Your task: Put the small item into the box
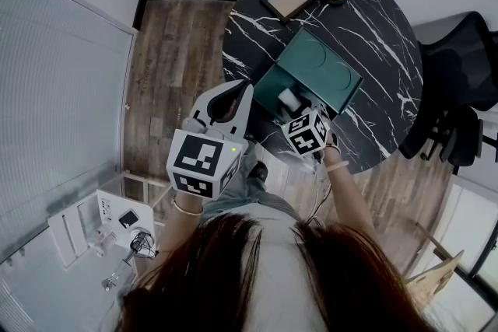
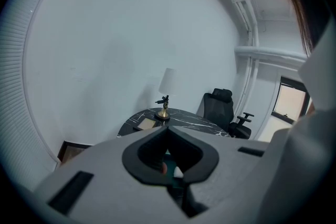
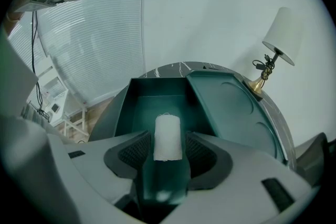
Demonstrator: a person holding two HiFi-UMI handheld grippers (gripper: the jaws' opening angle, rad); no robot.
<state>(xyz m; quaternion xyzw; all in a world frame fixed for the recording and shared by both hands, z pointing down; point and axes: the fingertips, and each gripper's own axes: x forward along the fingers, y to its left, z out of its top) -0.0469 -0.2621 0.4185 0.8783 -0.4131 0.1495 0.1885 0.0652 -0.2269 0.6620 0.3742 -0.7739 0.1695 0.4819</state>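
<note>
**Right gripper spread wide around white roll, down in the box**

Rests inside the teal box, long axis in line with the jaws, squarely between the two ribbed pads. Touched by neither pad, by the look of it: thin strip of teal showing on either side. Gripped by nothing, then, and apparently at rest on the floor of the box, though hard to say whether settled flat.

Walled in by the box on three visible sides, with the lid swung open on the right. Set near the front edge of a round black marble table. Further back on it, a brass-footed lamp and a small flat tan square. Off to the left and apart from the box: left gripper, tips pinched together on nothing.

Judged almost finished: placing as good as done, only the retreat left. To do that cleanly:

- Keep the jaws at full spread.
- Draw straight back along the line of entry, with no sideways drift and no twist.
- Go slowly until the pads clear the roll, probably light and easily nudged or dragged along.
- Mind the near wall of the box and the open lid on the way out.
- Leave the left gripper parked away from the box.
</note>
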